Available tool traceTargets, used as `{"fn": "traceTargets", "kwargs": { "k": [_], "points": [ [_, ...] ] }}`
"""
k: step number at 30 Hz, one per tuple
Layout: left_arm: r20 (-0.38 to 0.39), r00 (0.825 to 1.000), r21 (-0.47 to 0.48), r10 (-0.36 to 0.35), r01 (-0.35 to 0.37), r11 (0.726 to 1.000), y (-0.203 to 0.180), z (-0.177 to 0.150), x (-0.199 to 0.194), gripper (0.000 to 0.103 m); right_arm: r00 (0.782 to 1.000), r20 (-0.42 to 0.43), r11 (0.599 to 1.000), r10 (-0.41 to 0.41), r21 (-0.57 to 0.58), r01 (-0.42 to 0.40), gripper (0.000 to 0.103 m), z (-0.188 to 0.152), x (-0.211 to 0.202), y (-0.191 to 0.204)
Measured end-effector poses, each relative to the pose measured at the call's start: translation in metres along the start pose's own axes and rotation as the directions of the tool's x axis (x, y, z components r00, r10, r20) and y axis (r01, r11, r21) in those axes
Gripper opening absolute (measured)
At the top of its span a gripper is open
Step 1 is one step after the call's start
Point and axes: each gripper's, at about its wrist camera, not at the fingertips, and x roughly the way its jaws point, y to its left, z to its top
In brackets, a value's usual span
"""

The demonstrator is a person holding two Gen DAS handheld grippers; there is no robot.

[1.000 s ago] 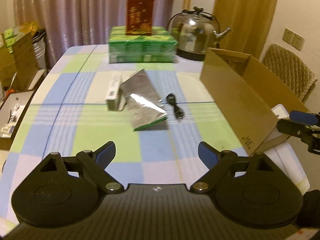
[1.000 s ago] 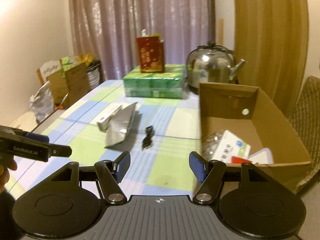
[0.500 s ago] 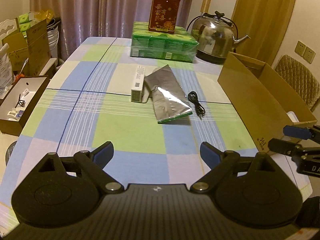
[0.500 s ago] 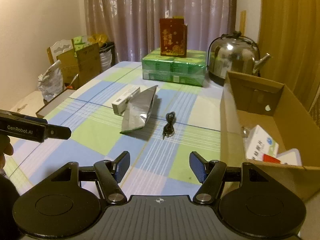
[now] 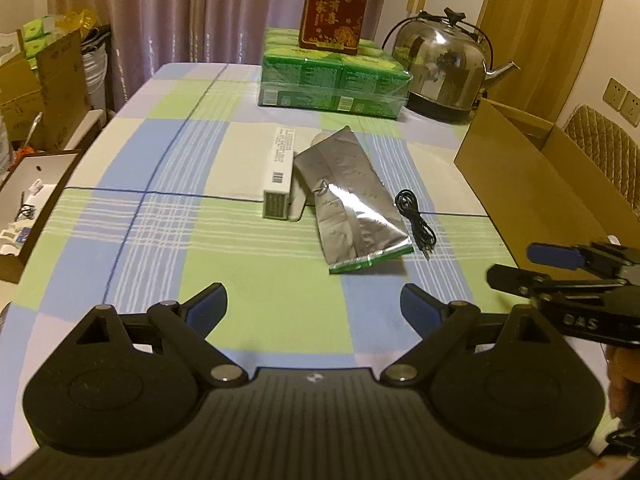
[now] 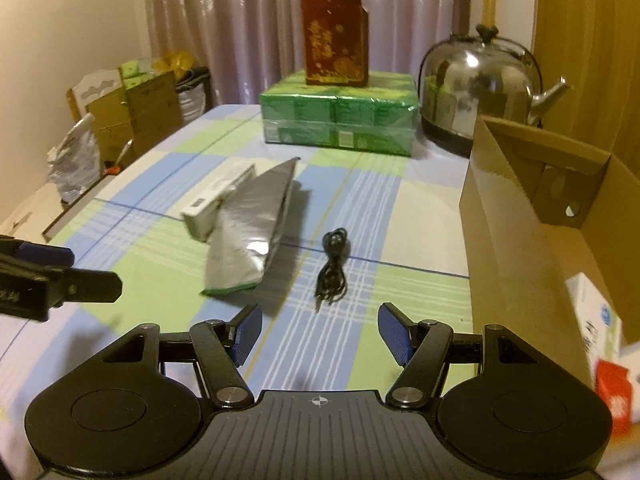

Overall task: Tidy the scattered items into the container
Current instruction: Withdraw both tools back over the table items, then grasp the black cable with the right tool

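A silver foil pouch (image 5: 352,204) (image 6: 252,232), a long white box (image 5: 280,174) (image 6: 218,200) and a coiled black cable (image 5: 414,218) (image 6: 334,264) lie on the checked tablecloth. The open cardboard box (image 5: 536,184) (image 6: 520,216) stands at the right and holds white and red packets (image 6: 600,328). My left gripper (image 5: 314,308) is open and empty, above the near table edge. My right gripper (image 6: 320,330) is open and empty, just short of the cable.
A wrapped green pack (image 5: 336,76) with a red carton (image 5: 336,4) on it and a steel kettle (image 5: 444,68) stand at the table's far end. Cardboard boxes (image 5: 44,80) stand on the floor at the left. A chair (image 5: 604,152) is behind the box.
Both grippers have moved forward toward the items; the pouch, box and cable look nearer and larger. The right gripper has shifted left, away from over the cardboard box. Both stay open.
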Motion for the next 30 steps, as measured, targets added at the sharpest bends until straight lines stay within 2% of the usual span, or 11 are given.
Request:
{"fn": "traceTargets", "kwargs": {
  "k": [2,6,18,22,26,28,30],
  "points": [
    [0.004,1.0,0.007,-0.004,0.004,1.0,-0.001,0.007,0.01,0.091,1.0,-0.007,1.0,-0.001,0.012,0.001,0.062,0.006,0.014,-0.006],
    [0.016,1.0,0.0,-0.007,0.007,1.0,0.0,0.021,0.027,0.091,1.0,-0.02,1.0,-0.004,0.019,0.004,0.051,0.016,0.041,-0.013],
    [0.011,1.0,0.004,-0.029,0.029,1.0,0.001,0.041,0.068,0.089,0.998,-0.056,0.999,0.015,0.032,-0.013,0.039,0.022,0.1,-0.023],
    [0.007,0.999,-0.006,-0.033,0.033,0.999,0.001,0.043,0.077,0.089,0.998,-0.064,1.0,0.015,0.027,-0.013,0.03,0.023,0.111,-0.022],
    [0.002,0.999,-0.006,-0.039,0.039,0.999,-0.001,0.044,0.083,0.089,0.998,-0.054,1.0,0.012,0.007,-0.011,0.028,0.024,0.117,-0.02],
    [-0.002,0.999,-0.005,-0.042,0.042,0.999,-0.003,0.045,0.086,0.089,0.999,-0.049,1.0,0.012,0.004,-0.011,0.02,0.024,0.117,-0.02],
    [-0.005,0.999,-0.007,-0.048,0.048,0.999,-0.005,0.047,0.089,0.089,0.999,-0.043,1.0,0.007,0.003,-0.007,0.019,0.023,0.114,-0.021]
  ]
}}
